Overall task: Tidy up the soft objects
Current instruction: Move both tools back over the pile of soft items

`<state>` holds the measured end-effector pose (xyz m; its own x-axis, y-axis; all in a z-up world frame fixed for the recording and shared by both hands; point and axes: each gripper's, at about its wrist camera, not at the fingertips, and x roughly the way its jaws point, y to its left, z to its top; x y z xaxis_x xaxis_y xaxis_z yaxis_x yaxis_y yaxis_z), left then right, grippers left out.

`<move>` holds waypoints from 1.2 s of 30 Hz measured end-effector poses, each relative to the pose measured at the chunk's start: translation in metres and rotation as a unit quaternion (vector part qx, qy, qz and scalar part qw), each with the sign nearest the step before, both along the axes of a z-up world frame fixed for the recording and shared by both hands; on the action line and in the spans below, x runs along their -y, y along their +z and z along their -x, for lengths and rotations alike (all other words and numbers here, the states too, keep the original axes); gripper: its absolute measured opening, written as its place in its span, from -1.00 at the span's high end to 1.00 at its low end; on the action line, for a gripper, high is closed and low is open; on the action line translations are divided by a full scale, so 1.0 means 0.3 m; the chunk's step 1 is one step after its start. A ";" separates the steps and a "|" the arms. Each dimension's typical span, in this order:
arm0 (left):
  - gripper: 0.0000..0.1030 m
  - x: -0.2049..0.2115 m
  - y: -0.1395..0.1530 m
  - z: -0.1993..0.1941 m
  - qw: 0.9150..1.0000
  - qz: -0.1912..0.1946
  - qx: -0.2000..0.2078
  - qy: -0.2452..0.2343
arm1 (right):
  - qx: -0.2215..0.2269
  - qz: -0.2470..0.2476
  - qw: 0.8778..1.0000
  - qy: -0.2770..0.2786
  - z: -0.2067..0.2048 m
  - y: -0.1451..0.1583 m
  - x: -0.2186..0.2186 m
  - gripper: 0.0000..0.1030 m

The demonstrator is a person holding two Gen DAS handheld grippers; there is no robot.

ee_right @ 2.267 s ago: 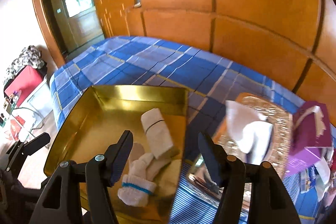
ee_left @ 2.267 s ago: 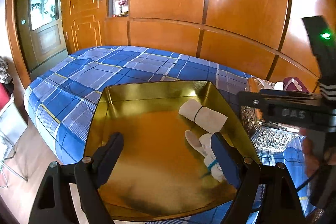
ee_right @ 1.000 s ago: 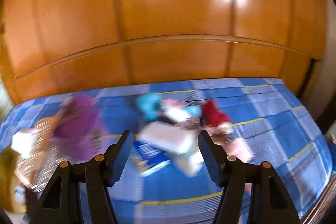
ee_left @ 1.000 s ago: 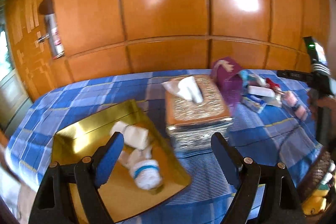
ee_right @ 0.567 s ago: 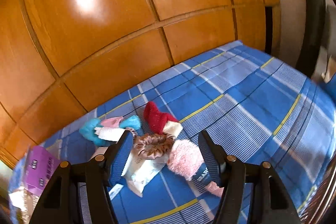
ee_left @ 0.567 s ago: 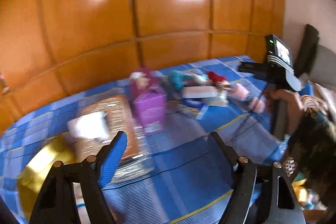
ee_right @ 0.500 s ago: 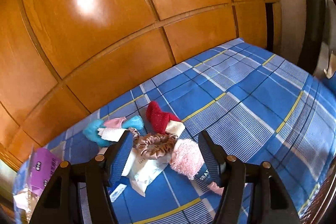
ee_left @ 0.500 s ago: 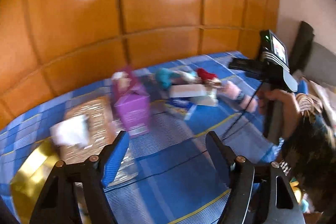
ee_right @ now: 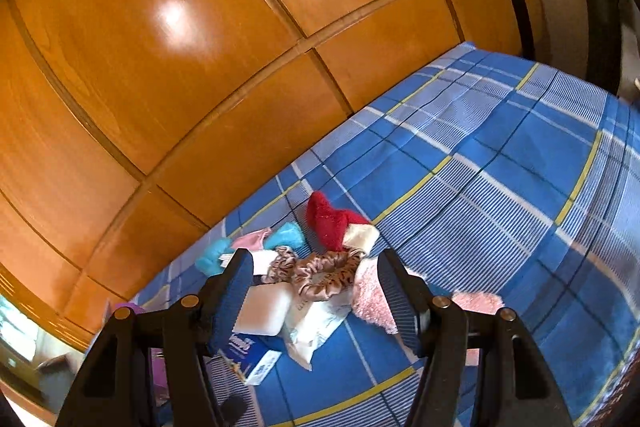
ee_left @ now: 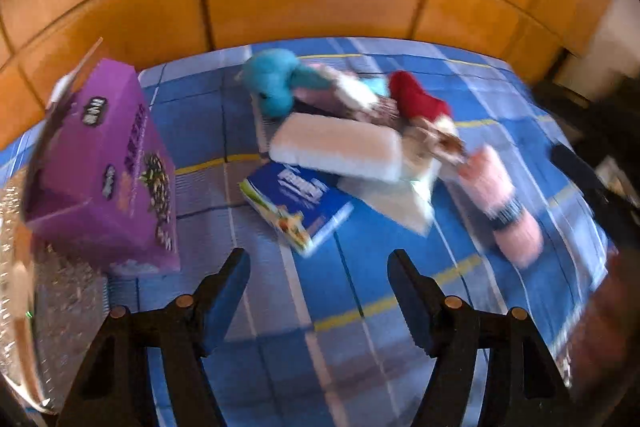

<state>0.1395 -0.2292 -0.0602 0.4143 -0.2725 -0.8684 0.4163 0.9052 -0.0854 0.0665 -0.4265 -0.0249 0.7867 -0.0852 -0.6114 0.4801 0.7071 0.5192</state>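
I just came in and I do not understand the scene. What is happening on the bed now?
A person holds two grippers over a heap of soft things on the blue plaid bedspread. The right gripper is open just above the satin scrunchie, beside the red sock and pink fuzzy sock. The left gripper is open and empty, near the purple box. Nothing is grasped yet.

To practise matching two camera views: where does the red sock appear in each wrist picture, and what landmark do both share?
Left wrist: red sock, upper right of centre, behind the white pack.
Right wrist: red sock, centre, just above the open fingers.
Shared landmark: pink fuzzy sock.
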 end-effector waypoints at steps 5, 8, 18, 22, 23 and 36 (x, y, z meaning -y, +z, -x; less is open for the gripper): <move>-0.39 0.045 -0.044 -0.105 0.998 -0.017 -0.001 0.060 | 0.007 -0.023 1.000 0.014 -0.004 -0.013 0.001 -0.27; -0.40 0.062 -0.069 -0.155 0.996 -0.029 -0.004 0.083 | 0.011 -0.035 0.999 0.016 -0.001 -0.019 0.007 -0.27; -0.23 0.066 -0.174 -0.213 0.997 -0.025 -0.045 0.064 | 0.011 -0.052 0.998 0.020 -0.004 -0.039 0.013 -0.28; -0.19 0.043 -0.163 -0.107 0.999 -0.020 -0.035 -0.007 | 0.006 -0.046 0.999 0.024 -0.008 -0.042 0.005 -0.28; -0.19 0.030 -0.161 -0.071 0.999 -0.020 -0.034 -0.027 | 0.004 -0.044 0.999 0.026 -0.011 -0.043 0.002 -0.28; -0.20 -0.318 -0.155 0.219 0.993 0.006 -0.018 -0.113 | -0.131 0.119 0.948 0.265 -0.202 -0.101 -0.329 -0.28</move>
